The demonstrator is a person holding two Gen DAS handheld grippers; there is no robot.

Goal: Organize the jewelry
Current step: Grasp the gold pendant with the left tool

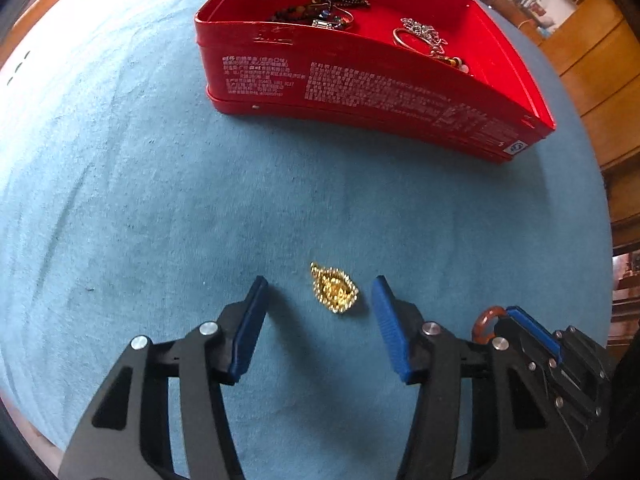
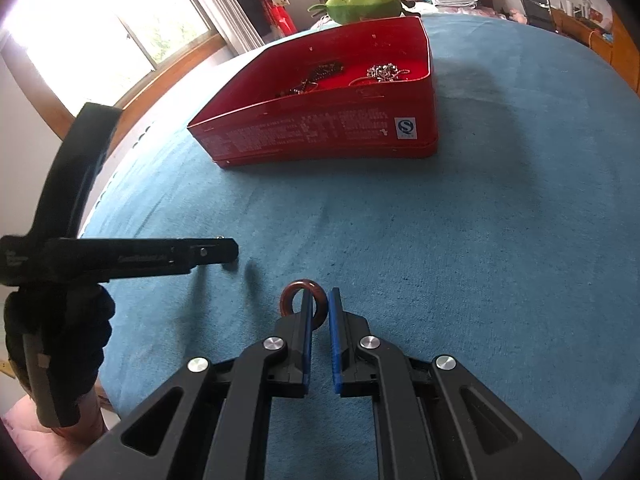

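Spread wide, the left gripper (image 1: pixel 320 300) brackets the gold pendant (image 1: pixel 334 289) lying loose on the blue cloth (image 1: pixel 160 200), while the right gripper (image 2: pixel 320 304) clamps the brown ring (image 2: pixel 303 300); both pieces remain outside the red tin (image 1: pixel 360 92) ahead, which already holds several necklaces.

Two low wrist views across the blue cloth (image 1: pixel 160 200), both toward the red tin (image 2: pixel 320 132).
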